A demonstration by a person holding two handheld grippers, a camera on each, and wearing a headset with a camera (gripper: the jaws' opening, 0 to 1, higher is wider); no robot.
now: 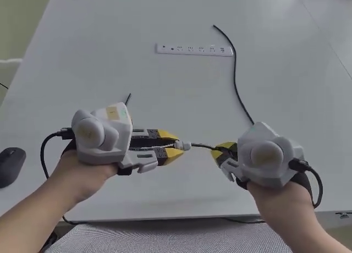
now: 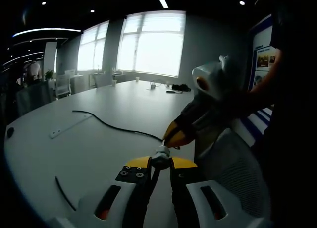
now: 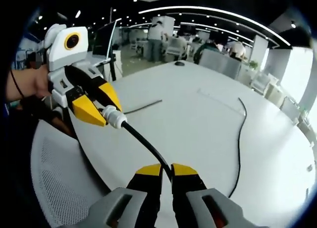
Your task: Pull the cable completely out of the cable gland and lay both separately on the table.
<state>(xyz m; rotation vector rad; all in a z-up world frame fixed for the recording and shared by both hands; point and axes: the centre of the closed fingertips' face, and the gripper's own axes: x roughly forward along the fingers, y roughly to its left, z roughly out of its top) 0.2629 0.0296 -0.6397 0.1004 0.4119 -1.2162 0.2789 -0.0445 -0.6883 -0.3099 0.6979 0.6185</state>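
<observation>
The left gripper is held over the near edge of the white table. Its yellow-tipped jaws are pointed toward the right gripper and are clamped on the white cable gland, which is carried in the air just above the tabletop. From the gland's free end a black cable is run across the short gap to the right gripper, whose jaws are pinched tight on it; the cable has not yet been drawn out of the gland. In the left gripper view the gland is seated between the two yellow tips, and the right gripper is seen just beyond it. In the right gripper view the cable is drawn in a gentle curve from the gland, held in the left gripper, down to that view's own closed jaws. Farther back on the table a white power strip is laid flat. A long black lead is trailed from beside it toward the right gripper (whether it is joined to the held cable cannot be told). A dark mouse is set near the table's left edge.
</observation>
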